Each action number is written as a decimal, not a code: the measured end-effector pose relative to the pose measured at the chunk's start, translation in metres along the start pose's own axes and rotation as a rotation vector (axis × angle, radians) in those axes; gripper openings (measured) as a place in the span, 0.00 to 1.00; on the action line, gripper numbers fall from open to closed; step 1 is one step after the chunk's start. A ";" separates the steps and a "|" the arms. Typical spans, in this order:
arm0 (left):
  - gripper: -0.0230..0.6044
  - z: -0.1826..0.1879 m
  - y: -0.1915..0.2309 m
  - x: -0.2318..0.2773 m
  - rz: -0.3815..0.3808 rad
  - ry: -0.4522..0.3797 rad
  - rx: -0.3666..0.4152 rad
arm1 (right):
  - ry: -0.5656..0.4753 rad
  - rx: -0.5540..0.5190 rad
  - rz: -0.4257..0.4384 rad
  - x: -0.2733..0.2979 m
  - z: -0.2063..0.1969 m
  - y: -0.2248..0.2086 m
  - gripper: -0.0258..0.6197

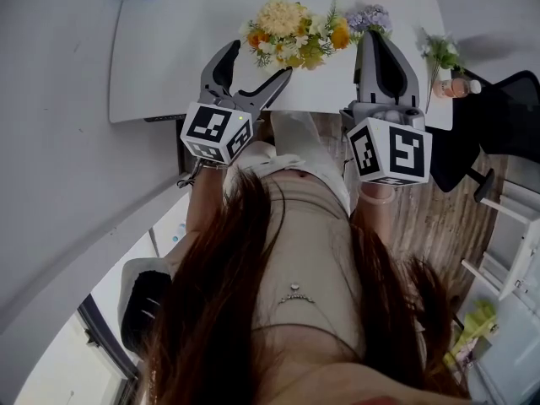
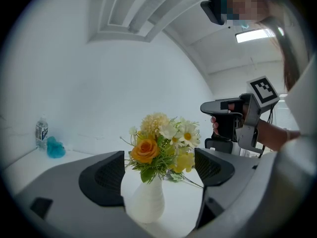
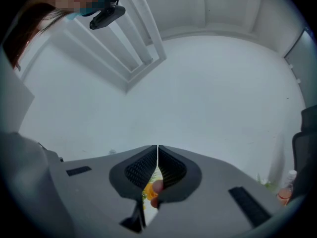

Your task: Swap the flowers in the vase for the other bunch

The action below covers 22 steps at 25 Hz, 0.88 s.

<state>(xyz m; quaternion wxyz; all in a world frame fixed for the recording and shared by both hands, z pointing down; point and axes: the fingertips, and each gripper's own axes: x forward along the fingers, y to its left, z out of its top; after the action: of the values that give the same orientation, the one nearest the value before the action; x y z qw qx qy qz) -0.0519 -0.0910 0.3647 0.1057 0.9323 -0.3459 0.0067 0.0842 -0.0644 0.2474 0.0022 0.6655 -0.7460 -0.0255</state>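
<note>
A white ribbed vase (image 2: pixel 144 202) holds a bunch of orange, yellow and white flowers (image 2: pixel 163 145) on the white table (image 1: pixel 169 66). In the head view the same bunch (image 1: pixel 291 32) hides the vase. My left gripper (image 2: pixel 158 171) is open and level, and the vase's neck shows in the gap between its pads without touching them. From above, the left gripper (image 1: pixel 258 60) sits just short of the bunch. A purple bunch (image 1: pixel 371 17) lies on the table right behind the tips of my right gripper (image 1: pixel 372 36). That right gripper (image 3: pixel 157 148) is shut with nothing in it.
A water bottle (image 2: pixel 41 132) and a teal object (image 2: pixel 55 148) stand at the table's far left. Green sprigs (image 1: pixel 440 53) and a small pink bottle (image 1: pixel 460 87) sit at the right end. A black chair (image 1: pixel 498 116) stands beside the table's right edge.
</note>
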 end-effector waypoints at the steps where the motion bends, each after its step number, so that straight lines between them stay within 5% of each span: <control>1: 0.72 0.000 0.000 0.003 -0.005 0.002 0.000 | 0.000 -0.002 -0.001 0.001 0.000 -0.002 0.08; 11: 0.79 0.000 0.004 0.027 0.015 -0.007 -0.023 | 0.012 -0.003 -0.034 0.004 -0.004 -0.023 0.08; 22: 0.82 -0.004 0.007 0.046 0.051 0.032 0.066 | 0.029 -0.002 -0.072 0.001 -0.010 -0.042 0.08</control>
<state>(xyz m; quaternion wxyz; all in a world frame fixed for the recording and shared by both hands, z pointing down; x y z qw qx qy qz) -0.0213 -0.1245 0.3742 0.0801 0.9260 -0.3672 0.0358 0.1259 -0.0701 0.2558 0.0127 0.6921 -0.7215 -0.0166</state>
